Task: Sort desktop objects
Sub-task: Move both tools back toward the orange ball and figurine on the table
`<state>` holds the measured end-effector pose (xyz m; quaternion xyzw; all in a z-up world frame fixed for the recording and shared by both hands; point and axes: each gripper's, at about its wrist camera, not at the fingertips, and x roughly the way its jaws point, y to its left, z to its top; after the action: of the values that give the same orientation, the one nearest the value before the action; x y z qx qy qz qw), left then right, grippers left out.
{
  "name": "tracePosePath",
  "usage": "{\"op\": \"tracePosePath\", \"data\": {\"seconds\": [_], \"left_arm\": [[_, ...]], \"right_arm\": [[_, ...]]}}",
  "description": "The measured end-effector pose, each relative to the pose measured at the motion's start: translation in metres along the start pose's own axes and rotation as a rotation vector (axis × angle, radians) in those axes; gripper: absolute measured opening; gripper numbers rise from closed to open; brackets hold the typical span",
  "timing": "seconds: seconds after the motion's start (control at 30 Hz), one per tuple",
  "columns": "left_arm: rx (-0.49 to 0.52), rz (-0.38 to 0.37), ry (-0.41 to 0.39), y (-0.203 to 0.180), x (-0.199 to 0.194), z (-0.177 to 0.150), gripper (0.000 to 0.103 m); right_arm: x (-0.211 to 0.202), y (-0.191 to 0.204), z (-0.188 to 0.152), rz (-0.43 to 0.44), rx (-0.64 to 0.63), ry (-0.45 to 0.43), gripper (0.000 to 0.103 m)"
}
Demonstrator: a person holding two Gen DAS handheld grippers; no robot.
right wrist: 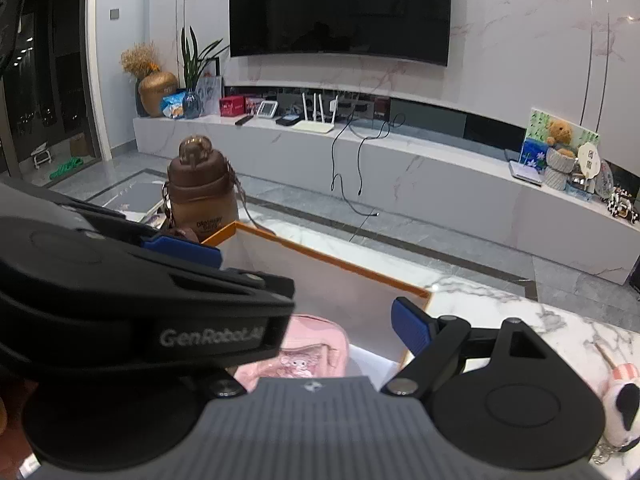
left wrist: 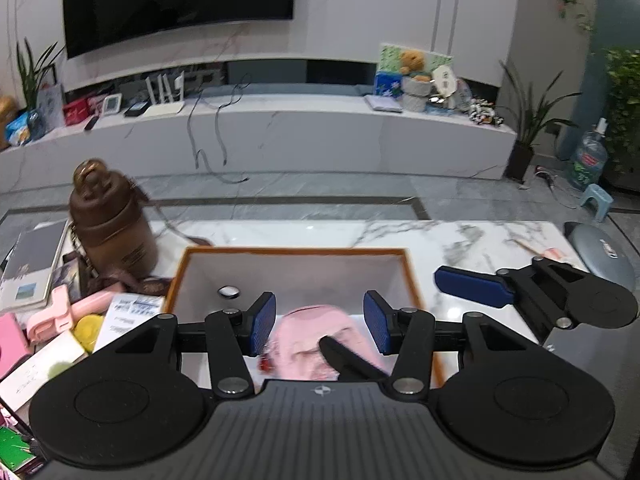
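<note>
An orange-rimmed white box (left wrist: 408, 268) stands on the marble table; it also shows in the right wrist view (right wrist: 332, 264). A pink pouch (left wrist: 316, 340) lies inside it, seen in the right wrist view (right wrist: 312, 348) too. A small round silver thing (left wrist: 228, 291) also lies in the box. My left gripper (left wrist: 320, 326) is open above the pouch, holding nothing. My right gripper (right wrist: 340, 320) is open over the box's near right corner; its left finger is hidden behind the left gripper's body (right wrist: 140, 300). The right gripper's finger (left wrist: 472, 286) shows at the right of the left wrist view.
A brown bottle (left wrist: 110, 220) stands left of the box. Books, pink items and papers (left wrist: 60, 320) are piled at the left. A grey mouse (left wrist: 604, 248) lies at the far right. A plush keychain (right wrist: 620, 400) lies on the table at the right.
</note>
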<state>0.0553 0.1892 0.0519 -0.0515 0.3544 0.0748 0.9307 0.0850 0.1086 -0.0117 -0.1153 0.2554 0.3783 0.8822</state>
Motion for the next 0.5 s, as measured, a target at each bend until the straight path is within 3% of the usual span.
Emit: {"op": "tracePosePath", "data": {"seconds": [0.5], "left_arm": [[0.022, -0.106, -0.028, -0.054, -0.011, -0.003, 0.056]], "right_arm": [[-0.055, -0.025, -0.016, -0.092, -0.051, -0.071, 0.084]]}}
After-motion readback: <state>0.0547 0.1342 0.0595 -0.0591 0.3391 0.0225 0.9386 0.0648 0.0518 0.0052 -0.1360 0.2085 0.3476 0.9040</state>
